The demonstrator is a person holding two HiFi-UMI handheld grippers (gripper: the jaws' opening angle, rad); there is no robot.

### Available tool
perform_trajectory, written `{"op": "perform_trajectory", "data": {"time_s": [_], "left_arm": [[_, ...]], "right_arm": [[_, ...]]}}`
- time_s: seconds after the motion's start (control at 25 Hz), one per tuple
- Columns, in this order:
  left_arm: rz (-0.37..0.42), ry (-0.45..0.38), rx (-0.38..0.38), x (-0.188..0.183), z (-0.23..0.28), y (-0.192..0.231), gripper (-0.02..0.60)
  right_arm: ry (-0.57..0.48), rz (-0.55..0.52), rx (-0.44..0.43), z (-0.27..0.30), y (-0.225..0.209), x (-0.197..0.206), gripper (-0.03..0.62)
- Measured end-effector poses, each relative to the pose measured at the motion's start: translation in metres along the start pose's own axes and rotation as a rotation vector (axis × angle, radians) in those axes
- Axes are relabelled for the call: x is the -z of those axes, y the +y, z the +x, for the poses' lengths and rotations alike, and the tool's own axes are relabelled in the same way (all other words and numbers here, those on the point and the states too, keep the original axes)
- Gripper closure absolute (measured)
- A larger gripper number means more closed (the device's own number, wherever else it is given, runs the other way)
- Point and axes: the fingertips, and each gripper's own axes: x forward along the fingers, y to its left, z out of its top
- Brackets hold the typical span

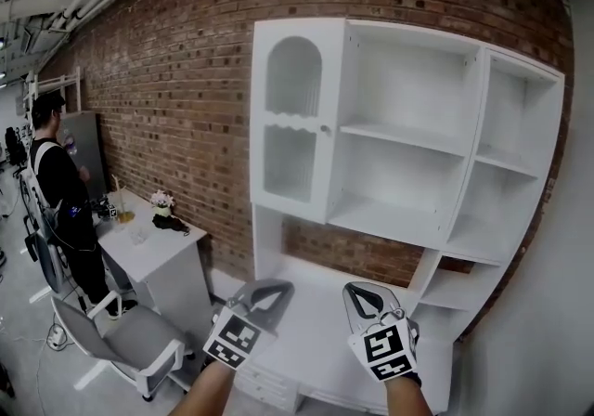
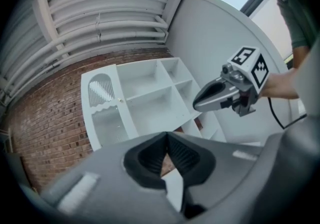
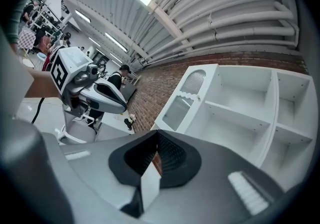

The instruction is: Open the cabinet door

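Note:
The white cabinet (image 1: 408, 154) stands against a brick wall. Its door (image 1: 290, 122), with an arched glass panel and a small knob (image 1: 325, 129), covers the left compartment and lies flush with the frame. The same door (image 2: 102, 103) (image 3: 187, 99) is far ahead in both gripper views. My left gripper (image 1: 277, 286) (image 2: 166, 134) and right gripper (image 1: 358, 290) (image 3: 156, 132) hover side by side below the cabinet, over its lower counter. Both point level at it, well short of the door. Each has its jaws together at the tips with nothing between them.
Open shelves (image 1: 404, 140) fill the cabinet right of the door. Its lower counter (image 1: 311, 317) juts out beneath my grippers. To the left are a grey desk (image 1: 153, 252) with flowers (image 1: 162, 202), an office chair (image 1: 121, 335) and a standing person (image 1: 60, 191).

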Motion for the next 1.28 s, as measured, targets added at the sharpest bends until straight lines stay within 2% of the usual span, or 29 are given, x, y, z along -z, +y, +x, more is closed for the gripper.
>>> {"op": "perform_trajectory", "data": {"time_s": [0.48, 0.72, 1.12, 1.28], "left_arm": [[0.01, -0.039, 0.078, 0.023, 0.019, 0.057, 0.578], [0.001, -0.045, 0.102, 0.042, 0.015, 0.077, 0.578], [-0.001, -0.07, 0.142, 0.045, 0.021, 0.078, 0.578], [0.005, -0.063, 0.117, 0.041, 0.027, 0.082, 0.578]], "right_arm": [[0.04, 0.007, 0.078, 0.059, -0.006, -0.014, 0.589], [0.079, 0.019, 0.112, 0.076, -0.003, -0.006, 0.589], [0.085, 0.011, 0.134, 0.086, -0.002, -0.015, 0.589], [0.062, 0.01, 0.114, 0.092, -0.009, -0.017, 0.589]]}}
